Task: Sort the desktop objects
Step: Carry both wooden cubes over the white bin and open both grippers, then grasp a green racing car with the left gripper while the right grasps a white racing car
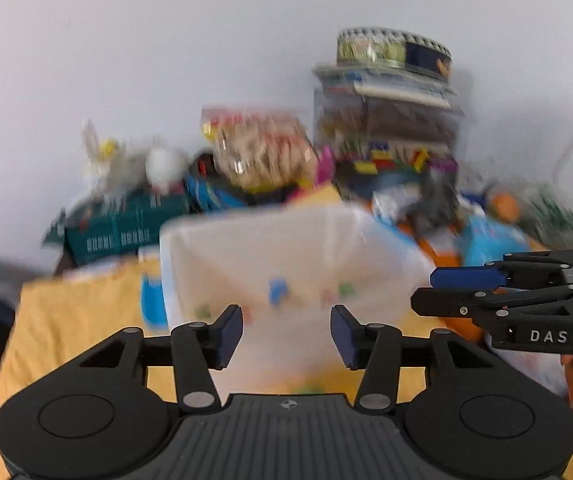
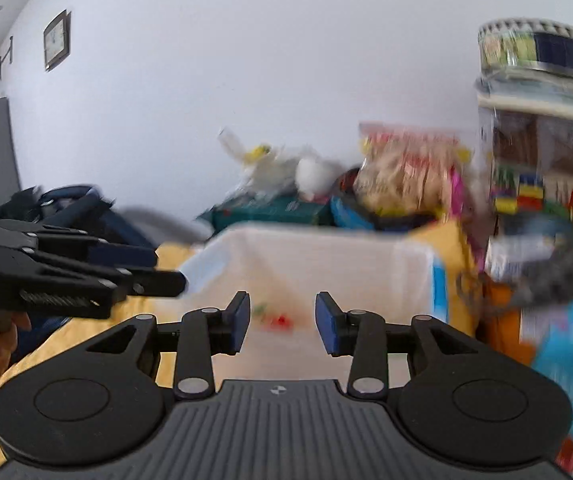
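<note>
Both claws apart, empty: left gripper (image 1: 286,330), right gripper (image 2: 282,322). White bin (image 1: 286,248) frame centre, small bits inside. Risk: frames blurred, next pick may snag clutter pile (image 1: 262,152) behind

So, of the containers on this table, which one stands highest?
The round tin, with a dark blue panel, resting on top of the stack at the back right. The white bin sits low in front.

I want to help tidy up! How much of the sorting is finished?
A few small colourful pieces already lie inside the white bin. Nothing is in hand: the left gripper and right gripper are both open and empty. Lots is left: a snack bag, a teal box and blurry clutter behind the bin.
</note>
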### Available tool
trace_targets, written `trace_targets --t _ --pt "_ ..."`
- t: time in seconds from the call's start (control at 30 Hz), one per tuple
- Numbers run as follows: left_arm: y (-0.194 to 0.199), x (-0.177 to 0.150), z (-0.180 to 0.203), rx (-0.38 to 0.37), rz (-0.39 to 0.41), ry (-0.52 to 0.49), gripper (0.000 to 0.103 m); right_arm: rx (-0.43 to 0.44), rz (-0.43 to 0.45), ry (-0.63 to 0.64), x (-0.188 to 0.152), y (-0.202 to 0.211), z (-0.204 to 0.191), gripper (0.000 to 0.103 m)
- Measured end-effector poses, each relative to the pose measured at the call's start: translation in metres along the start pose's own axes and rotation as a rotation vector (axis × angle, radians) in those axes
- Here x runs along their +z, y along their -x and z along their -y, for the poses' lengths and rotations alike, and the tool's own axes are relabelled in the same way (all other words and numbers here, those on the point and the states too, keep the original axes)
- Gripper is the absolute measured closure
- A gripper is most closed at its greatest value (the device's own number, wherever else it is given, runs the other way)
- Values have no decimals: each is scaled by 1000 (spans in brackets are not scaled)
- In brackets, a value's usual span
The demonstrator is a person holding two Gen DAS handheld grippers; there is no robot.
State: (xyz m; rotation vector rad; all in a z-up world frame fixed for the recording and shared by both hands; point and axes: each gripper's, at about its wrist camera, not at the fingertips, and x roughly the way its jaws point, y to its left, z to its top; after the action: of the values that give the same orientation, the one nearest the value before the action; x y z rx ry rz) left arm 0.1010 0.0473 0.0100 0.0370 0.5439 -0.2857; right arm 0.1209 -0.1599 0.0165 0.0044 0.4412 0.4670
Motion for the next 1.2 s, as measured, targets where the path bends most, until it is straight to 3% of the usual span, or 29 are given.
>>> trace_targets --t 0.1,0.2,0.3,0.4,0.6,0.73,0.83,0.97,1.1,1.13,1.2 --pt "14 -42 11 43 -73 1 50 -6 -117 10 -38 13 -4 63" --pt "21 -79 17 110 -153 24 50 7 -247 28 -76 17 -10 70" --pt "25 -105 18 83 -230 102 50 -19 -341 78 -107 22 -26 70" --pt "27 -116 27 65 -275 73 50 40 -368 154 -123 29 -45 70" --pt "31 -121 47 27 -293 0 50 58 -369 433 -133 12 -85 70" --pt "34 -123 53 25 -292 -34 50 31 -387 540 -143 -8 -97 70" --pt "34 -124 52 34 -292 -25 50 3 -384 572 -145 -13 -98 76" --pt "28 -121 48 43 -285 -24 50 41 -436 392 -128 -1 -86 83" --pt "1 -117 55 48 -305 -104 50 163 -544 -28 -111 17 -49 84" --pt "-6 -116 56 45 -306 -122 50 208 -589 -186 -114 18 -33 84" --pt "-24 -115 61 29 -310 -156 51 236 -616 -377 -125 18 -10 84"
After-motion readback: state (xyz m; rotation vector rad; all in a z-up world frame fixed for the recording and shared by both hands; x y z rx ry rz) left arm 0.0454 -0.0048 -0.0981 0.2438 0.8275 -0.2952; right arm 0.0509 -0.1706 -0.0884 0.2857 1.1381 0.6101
